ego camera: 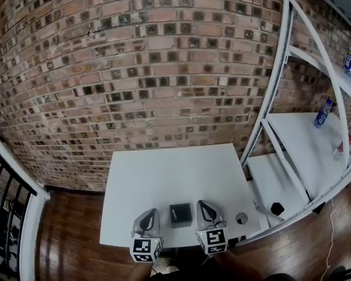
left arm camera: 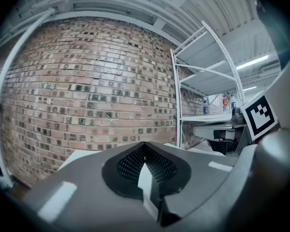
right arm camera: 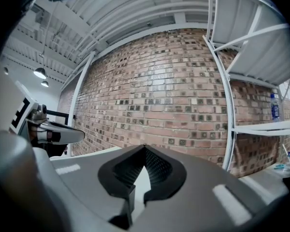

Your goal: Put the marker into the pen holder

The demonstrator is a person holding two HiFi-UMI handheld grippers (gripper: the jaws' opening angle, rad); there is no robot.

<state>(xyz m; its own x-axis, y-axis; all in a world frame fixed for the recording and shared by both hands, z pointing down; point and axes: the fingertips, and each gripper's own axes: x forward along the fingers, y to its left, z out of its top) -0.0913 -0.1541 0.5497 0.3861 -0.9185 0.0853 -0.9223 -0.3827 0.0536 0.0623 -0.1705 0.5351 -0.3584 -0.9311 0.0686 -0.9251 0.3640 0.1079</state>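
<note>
Brick wall fills the back, white table sits before it on dark wooden floor, white shelving rack at right, black railing far left.

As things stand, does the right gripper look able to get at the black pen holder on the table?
Probably yes. The pen holder stands on the white table just left of the right gripper, nothing between them. Its jaws are together, so they would need opening first.
</note>
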